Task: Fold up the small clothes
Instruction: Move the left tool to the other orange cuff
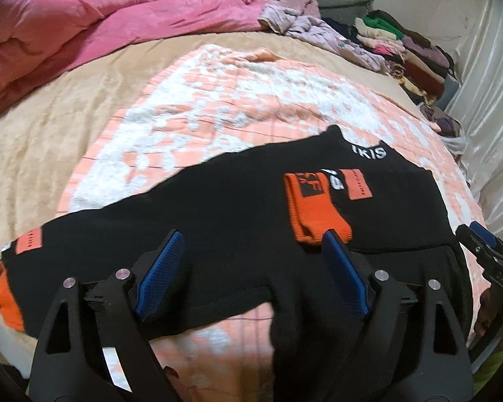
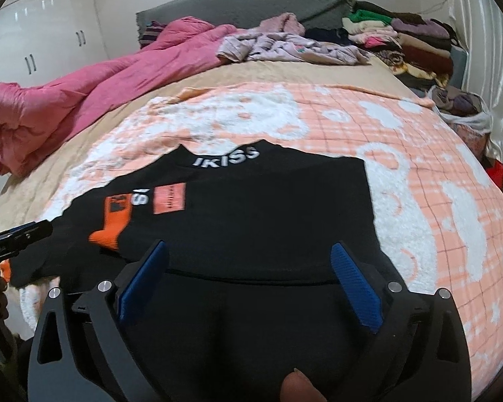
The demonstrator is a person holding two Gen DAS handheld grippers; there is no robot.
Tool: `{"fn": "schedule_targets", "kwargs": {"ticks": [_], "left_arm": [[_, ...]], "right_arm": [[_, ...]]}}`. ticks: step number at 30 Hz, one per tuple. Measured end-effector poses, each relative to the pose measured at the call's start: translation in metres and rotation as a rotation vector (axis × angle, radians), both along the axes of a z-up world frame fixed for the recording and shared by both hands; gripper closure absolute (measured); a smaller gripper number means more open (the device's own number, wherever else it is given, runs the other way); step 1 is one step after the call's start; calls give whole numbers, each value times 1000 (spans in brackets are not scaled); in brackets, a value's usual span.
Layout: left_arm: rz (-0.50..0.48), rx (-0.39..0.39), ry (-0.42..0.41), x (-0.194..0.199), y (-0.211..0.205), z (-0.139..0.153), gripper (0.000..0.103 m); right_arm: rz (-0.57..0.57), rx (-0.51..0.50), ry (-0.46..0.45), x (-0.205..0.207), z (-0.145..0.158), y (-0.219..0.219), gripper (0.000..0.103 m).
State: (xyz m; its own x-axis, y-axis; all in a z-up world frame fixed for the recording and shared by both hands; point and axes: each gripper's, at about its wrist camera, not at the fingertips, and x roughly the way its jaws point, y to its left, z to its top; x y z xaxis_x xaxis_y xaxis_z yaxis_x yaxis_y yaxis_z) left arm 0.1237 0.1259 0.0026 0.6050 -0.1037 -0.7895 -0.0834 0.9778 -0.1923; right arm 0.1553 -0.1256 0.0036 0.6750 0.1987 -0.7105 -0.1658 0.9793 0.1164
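Observation:
A black sweatshirt (image 1: 224,207) with white lettering at the neck lies spread on the peach and white blanket (image 1: 218,100). One sleeve is folded across the chest, and its orange cuff (image 1: 313,211) rests on the body. The other orange cuff (image 1: 6,301) lies out at the left edge. My left gripper (image 1: 253,234) hovers over the lower body of the sweatshirt, open, with nothing between its blue pads. My right gripper (image 2: 249,246) hangs open above the hem of the sweatshirt (image 2: 251,207), also holding nothing. The folded cuff (image 2: 112,224) shows left of it.
A pink quilt (image 1: 84,33) is bunched at the far left of the bed. Lilac clothes (image 2: 285,43) and a stack of folded garments (image 2: 402,40) line the far right. A grey headboard (image 2: 251,3) and white wardrobe doors (image 2: 43,33) stand behind.

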Motion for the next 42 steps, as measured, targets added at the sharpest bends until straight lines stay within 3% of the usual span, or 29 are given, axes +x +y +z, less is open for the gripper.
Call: {"fn": "schedule_targets", "kwargs": {"ticks": [15, 18, 30, 42], "left_arm": [[139, 13, -22, -32, 60, 6, 25], [166, 17, -26, -40, 72, 6, 14], [264, 11, -27, -67, 116, 4, 12], [391, 17, 2, -98, 167, -8, 12]], "right_arm": [[167, 6, -45, -13, 18, 77, 5], [204, 1, -47, -16, 19, 95, 5], [368, -30, -61, -29, 24, 166, 4], [455, -48, -51, -38, 22, 202, 4]]}}
